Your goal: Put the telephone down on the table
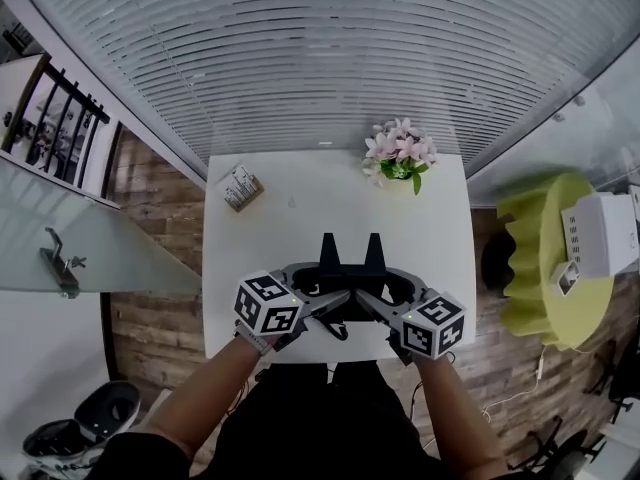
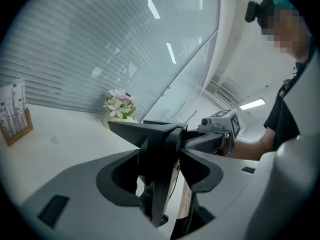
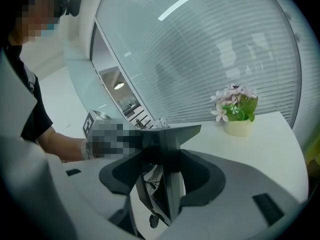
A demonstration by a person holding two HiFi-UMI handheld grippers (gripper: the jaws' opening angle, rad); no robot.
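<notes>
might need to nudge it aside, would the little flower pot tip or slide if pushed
The flower pot looks small, with blooms spreading wider than it, so a push up high could probably tip it. Pushed low, it would likely slide on the smooth white table.

No writing could be read anywhere: the marker cubes (image 1: pixel 268 305) bore only black-and-white squares, the print on the card stand (image 1: pixel 240 186) on the worktop (image 1: pixel 300 230) was too small, and the telephone (image 3: pixel 159 196) showed only a dark side.
</notes>
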